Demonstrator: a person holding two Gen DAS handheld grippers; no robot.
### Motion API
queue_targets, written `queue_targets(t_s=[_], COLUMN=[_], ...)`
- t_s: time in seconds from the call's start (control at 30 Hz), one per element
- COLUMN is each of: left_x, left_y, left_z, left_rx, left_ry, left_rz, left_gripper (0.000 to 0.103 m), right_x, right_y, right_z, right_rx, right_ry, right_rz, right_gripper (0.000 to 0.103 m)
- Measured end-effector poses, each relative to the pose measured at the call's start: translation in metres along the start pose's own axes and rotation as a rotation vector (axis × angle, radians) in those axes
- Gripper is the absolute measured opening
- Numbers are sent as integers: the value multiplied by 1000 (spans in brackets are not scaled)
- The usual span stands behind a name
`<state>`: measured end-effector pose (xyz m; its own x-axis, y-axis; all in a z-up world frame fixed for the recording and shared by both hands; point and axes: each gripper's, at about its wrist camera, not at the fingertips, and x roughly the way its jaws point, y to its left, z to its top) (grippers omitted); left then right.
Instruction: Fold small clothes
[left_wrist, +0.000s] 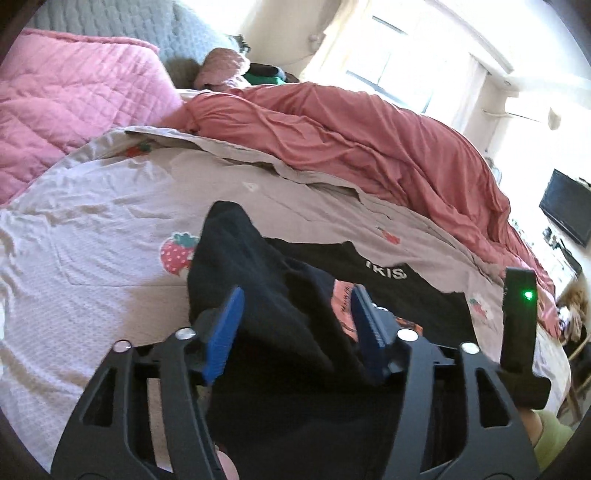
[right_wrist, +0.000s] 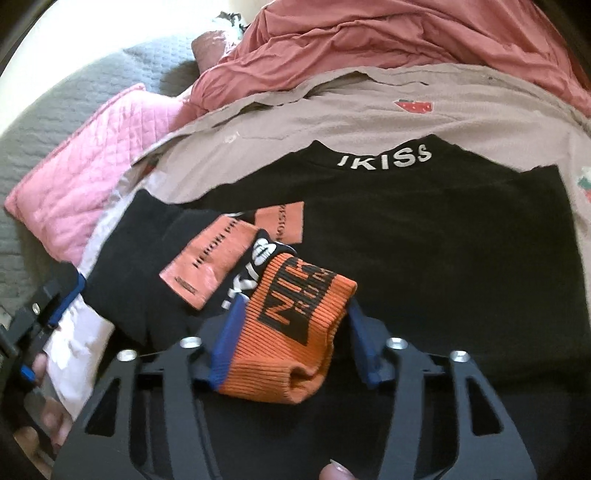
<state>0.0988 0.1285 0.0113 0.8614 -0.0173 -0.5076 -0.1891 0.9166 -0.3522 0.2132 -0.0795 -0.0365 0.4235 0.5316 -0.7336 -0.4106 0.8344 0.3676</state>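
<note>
A black garment (right_wrist: 424, 240) with white "IKISS" lettering lies flat on the strawberry-print sheet (right_wrist: 369, 110). On it rests a small black and orange piece with an orange knitted cuff (right_wrist: 295, 332). My right gripper (right_wrist: 295, 325) is shut on that cuff, a blue pad against each side. In the left wrist view my left gripper (left_wrist: 299, 321) stands open, with a raised fold of black cloth (left_wrist: 266, 280) lying loosely between its blue pads. The right wrist view shows the left gripper (right_wrist: 51, 332) at the garment's left edge.
A pink quilted pillow (left_wrist: 74, 110) lies at the far left and a rumpled salmon duvet (left_wrist: 351, 140) runs along the back of the sheet (left_wrist: 110, 221). Behind them is grey quilting (left_wrist: 110, 29). A dark screen (left_wrist: 565, 210) hangs at the right.
</note>
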Motion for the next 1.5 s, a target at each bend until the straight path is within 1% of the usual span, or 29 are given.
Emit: queue_targets(t_s=[0.03, 0.1, 0.2, 0.27, 0.33, 0.47, 0.5, 0.57, 0.67, 0.77, 0.9, 1.03, 1.1, 1.17, 1.23, 1.33, 1.4, 1.47, 1.5], left_x=[0, -2, -5, -7, -9, -10, -10, -8, -7, -5, 1, 12, 20, 33, 47, 72, 90, 110, 114], left_y=[3, 8, 17, 25, 32, 38, 38, 35, 31, 26, 19, 2, -12, -32, -50, -67, -66, -56, -51], left_z=[1, 2, 6, 9, 10, 12, 12, 11, 10, 8, 5, 11, 17, 25, 28, 24, 16, 1, -5], left_rx=[-8, -18, -39, -64, -91, -120, -118, -107, -83, -59, -21, 19, 50, 103, 154, 227, 244, 253, 252], left_ry=[-3, -12, -30, -40, -44, -46, -44, -39, -33, -27, -8, 48, 82, 108, 123, 151, 192, 259, 274], left_rz=[8, 21, 42, 55, 57, 54, 53, 54, 55, 53, 54, 50, 67, 85, 67, 68, 88, 113, 121], left_gripper=[54, 54, 56, 59, 59, 59, 59, 60, 60, 60, 62, 62, 62, 62, 62, 62, 62, 62, 62], right_x=[-1, -4, -16, -33, -51, -82, -86, -94, -98, -95, -84, -73, -68, -62, -58, -55, -53, -50, -48], right_y=[1, 6, 17, 21, 22, 15, 11, -2, -24, -48, -69, -81, -82, -84, -85, -87, -89, -94, -97], right_z=[1, 3, 7, 15, 26, 49, 53, 64, 71, 70, 60, 46, 41, 37, 34, 33, 33, 32, 32], right_rx=[3, -23, -76, -101, -125, -173, -175, -178, -173, -155, -126, -109, -113, -112, -112, -114, -113, -107, -102], right_ry=[-8, -25, -65, -118, -168, -244, -253, -266, -253, -218, -159, -116, -106, -95, -88, -80, -71, -60, -52], right_rz=[11, 18, 38, 45, 46, 1, -9, -59, -137, -193, -233, -261, -269, -285, -293, -304, -312, -326, -334], right_gripper=[22, 15, 14, 14, 14, 14, 14, 14, 14, 14, 14, 15, 16, 17, 17, 19, 20, 21, 22])
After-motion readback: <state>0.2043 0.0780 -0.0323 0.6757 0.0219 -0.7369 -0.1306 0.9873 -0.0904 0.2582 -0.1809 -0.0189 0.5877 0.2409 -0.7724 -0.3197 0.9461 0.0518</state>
